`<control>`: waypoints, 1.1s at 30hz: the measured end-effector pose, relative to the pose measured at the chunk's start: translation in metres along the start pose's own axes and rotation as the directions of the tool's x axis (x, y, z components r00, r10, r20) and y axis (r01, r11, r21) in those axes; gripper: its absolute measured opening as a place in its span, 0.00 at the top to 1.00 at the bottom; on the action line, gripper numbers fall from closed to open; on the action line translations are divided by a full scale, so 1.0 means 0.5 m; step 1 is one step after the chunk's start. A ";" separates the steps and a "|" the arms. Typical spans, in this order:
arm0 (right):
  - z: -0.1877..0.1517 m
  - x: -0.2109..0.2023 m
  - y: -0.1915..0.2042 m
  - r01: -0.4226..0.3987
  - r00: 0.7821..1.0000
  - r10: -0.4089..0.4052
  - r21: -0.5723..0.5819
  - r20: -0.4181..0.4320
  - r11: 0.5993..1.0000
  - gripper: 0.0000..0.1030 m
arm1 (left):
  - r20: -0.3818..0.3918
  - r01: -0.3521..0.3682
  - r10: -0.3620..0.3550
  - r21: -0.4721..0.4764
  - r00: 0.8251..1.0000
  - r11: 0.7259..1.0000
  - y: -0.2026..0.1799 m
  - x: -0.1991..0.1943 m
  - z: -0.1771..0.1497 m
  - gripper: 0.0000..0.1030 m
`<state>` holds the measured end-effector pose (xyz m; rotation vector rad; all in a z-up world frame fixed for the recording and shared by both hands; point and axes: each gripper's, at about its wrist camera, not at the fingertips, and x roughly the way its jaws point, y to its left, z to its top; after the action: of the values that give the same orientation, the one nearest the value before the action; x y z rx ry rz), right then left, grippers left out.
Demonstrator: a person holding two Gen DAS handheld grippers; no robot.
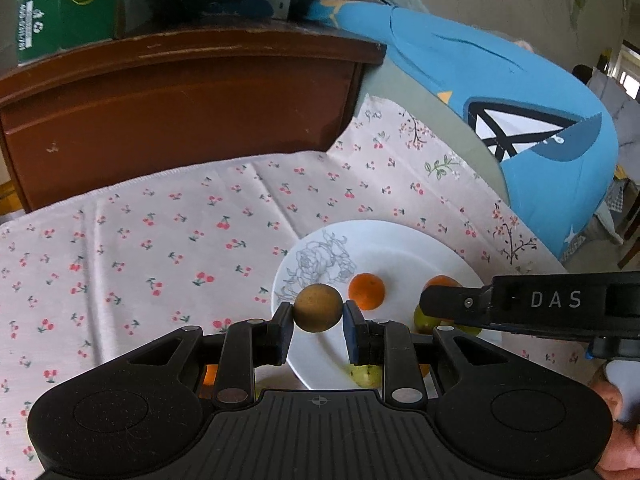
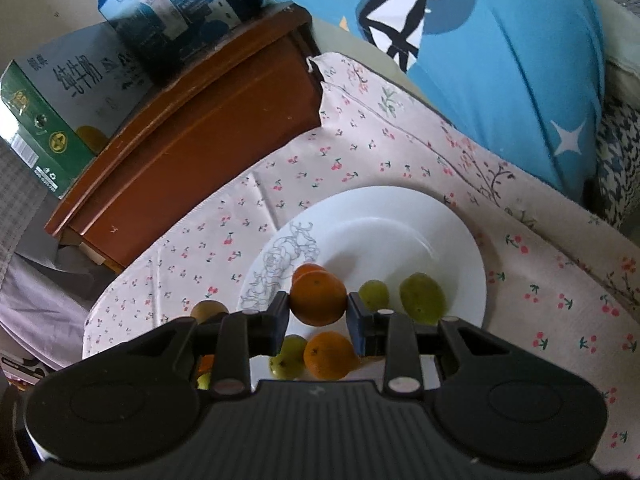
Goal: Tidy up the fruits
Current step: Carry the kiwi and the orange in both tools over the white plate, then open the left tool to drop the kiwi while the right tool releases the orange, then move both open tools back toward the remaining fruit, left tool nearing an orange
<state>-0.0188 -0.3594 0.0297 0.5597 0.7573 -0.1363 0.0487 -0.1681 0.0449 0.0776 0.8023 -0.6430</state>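
My left gripper is shut on a round brown fruit and holds it above the near left rim of a white plate with a grey flower drawing. One orange lies on the plate. From the right, my right gripper reaches over the plate, with an orange showing behind its finger. In the right wrist view the right gripper is shut on an orange over the plate. Two green fruits lie on the plate. An orange and a green fruit sit below the jaws.
A cherry-print cloth covers the surface. Behind it stands a brown wooden cabinet carrying a green carton and a blue box. A blue cushion leans at the back right. A hand shows at the lower right.
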 end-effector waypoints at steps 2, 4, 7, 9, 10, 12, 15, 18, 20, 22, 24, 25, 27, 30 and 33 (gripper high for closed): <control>0.000 0.002 -0.002 0.005 1.000 -0.005 0.006 -0.001 1.000 0.68 | -0.002 0.001 -0.001 0.005 1.000 1.000 -0.003 0.006 0.002 0.76; 0.000 0.002 -0.003 0.016 1.000 -0.016 0.010 0.007 1.000 0.68 | 0.005 -0.009 0.009 0.012 1.000 1.000 -0.006 0.007 0.002 0.75; 0.003 -0.002 -0.005 0.020 1.000 -0.020 0.014 0.019 1.000 0.68 | 0.010 -0.008 0.008 0.008 1.000 1.000 -0.006 0.002 0.006 0.74; 0.004 -0.006 -0.003 0.022 0.999 -0.022 0.010 0.031 1.000 0.67 | 0.013 -0.010 0.010 -0.002 1.000 1.000 -0.006 -0.004 0.012 0.65; 0.006 -0.008 -0.002 0.025 0.999 -0.025 0.007 0.036 1.000 0.67 | 0.022 -0.018 0.018 -0.005 1.000 1.000 -0.006 -0.011 0.014 0.49; 0.007 -0.012 0.001 0.031 0.998 -0.031 0.000 0.047 1.000 0.66 | 0.051 -0.043 0.043 0.003 0.998 0.999 -0.009 -0.026 0.015 0.35; 0.009 -0.017 0.004 0.032 0.998 -0.032 -0.006 0.060 0.999 0.64 | 0.054 -0.057 0.056 0.026 0.997 0.998 -0.014 -0.042 0.019 0.31; 0.008 -0.021 0.008 0.034 0.997 -0.033 -0.014 0.068 0.999 0.62 | 0.044 -0.075 0.074 0.025 0.996 0.997 -0.014 -0.056 0.018 0.27; 0.006 -0.022 0.008 0.029 0.998 -0.028 -0.015 0.063 0.999 0.61 | 0.035 -0.100 0.098 0.046 0.995 0.994 -0.018 -0.064 0.014 0.26; 0.002 -0.021 0.010 0.022 0.998 -0.022 -0.017 0.053 1.000 0.60 | 0.035 -0.125 0.123 0.069 0.992 0.990 -0.022 -0.075 0.009 0.23; -0.004 -0.021 0.014 0.023 0.999 -0.022 -0.029 0.049 0.999 0.60 | 0.034 -0.146 0.144 0.081 0.989 0.986 -0.022 -0.084 0.004 0.23; -0.007 -0.021 0.016 0.023 0.999 -0.022 -0.035 0.047 0.999 0.60 | 0.033 -0.155 0.152 0.084 0.988 0.984 -0.021 -0.089 0.002 0.22; -0.011 -0.021 0.019 0.023 0.999 -0.021 -0.042 0.043 0.999 0.58 | 0.027 -0.164 0.162 0.086 0.986 0.983 -0.017 -0.098 -0.003 0.22; -0.019 -0.019 0.027 0.015 0.999 -0.013 -0.052 0.032 0.999 0.57 | 0.012 -0.182 0.182 0.073 0.983 0.981 -0.006 -0.111 -0.012 0.21; -0.029 -0.017 0.037 0.011 1.000 -0.009 -0.074 0.022 0.997 0.57 | 0.000 -0.193 0.194 0.066 0.981 0.979 0.003 -0.123 -0.022 0.20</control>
<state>-0.0282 -0.3368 0.0348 0.4836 0.7413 -0.1229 0.0108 -0.1325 0.0792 0.2152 0.7694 -0.4845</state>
